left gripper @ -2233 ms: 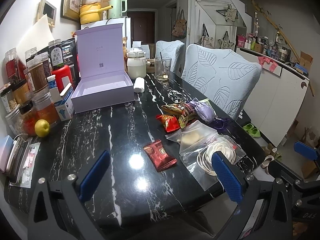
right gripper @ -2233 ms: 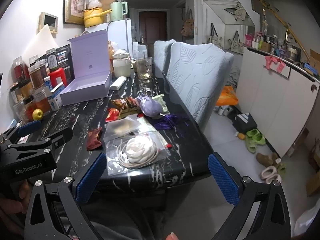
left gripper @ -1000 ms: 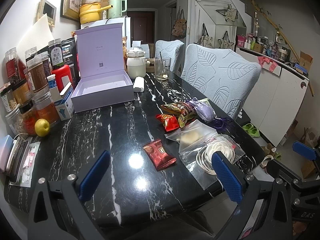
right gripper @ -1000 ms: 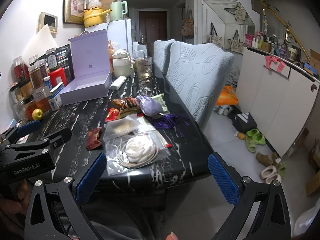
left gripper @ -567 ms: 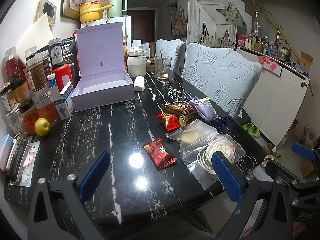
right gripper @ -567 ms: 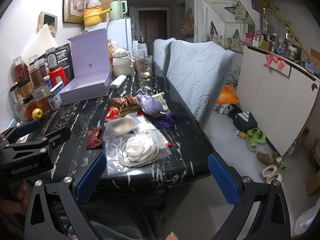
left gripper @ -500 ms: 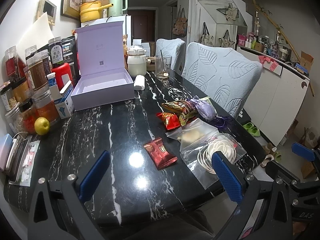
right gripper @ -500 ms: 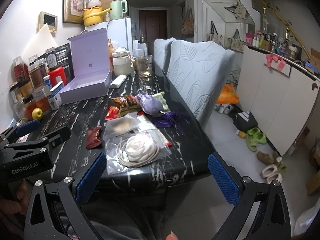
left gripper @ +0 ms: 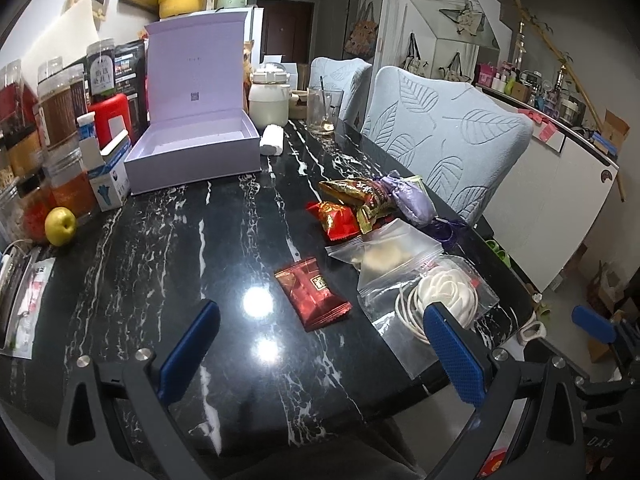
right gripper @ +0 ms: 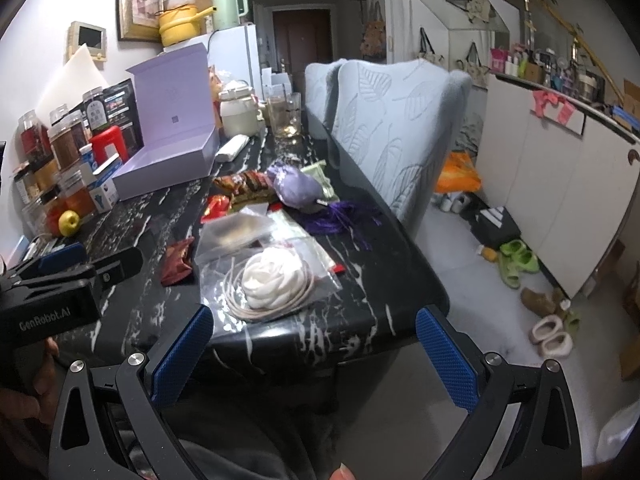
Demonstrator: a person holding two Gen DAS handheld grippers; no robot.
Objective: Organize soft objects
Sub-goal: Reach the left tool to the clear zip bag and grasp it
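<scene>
Nothing looks sorted yet. The open lilac box (left gripper: 192,148) sits at the far left of the black marble table (left gripper: 160,248) with its lid propped up, and its tray appears empty.

All the soft things lie loose on the right half of the table:
- a dark red snack packet (left gripper: 312,294) lies nearest, alone
- a brighter red packet (left gripper: 334,218) touches a gold-and-red wrapper (left gripper: 358,194)
- a lilac pouch (left gripper: 408,200) lies just beyond the wrapper, its purple tassel (right gripper: 340,218) trailing toward the table's right edge
- 2 clear zip bags overlap near the front right corner: the zip bag with a pale flat item (left gripper: 384,252), and the zip bag with a white flower and cord (left gripper: 436,300)

The left gripper (left gripper: 320,348) hovers above the near edge of the table, fingers spread wide and holding nothing, with the dark red packet just ahead between them. The right gripper (right gripper: 316,352) hangs off the near right corner, also wide and empty, facing the flower bag.

So the whole job seems to remain: 6 pieces to pick up, presumably into the box, which stands well apart from them. The dark red packet looks the likeliest first pick for the left gripper.
</scene>
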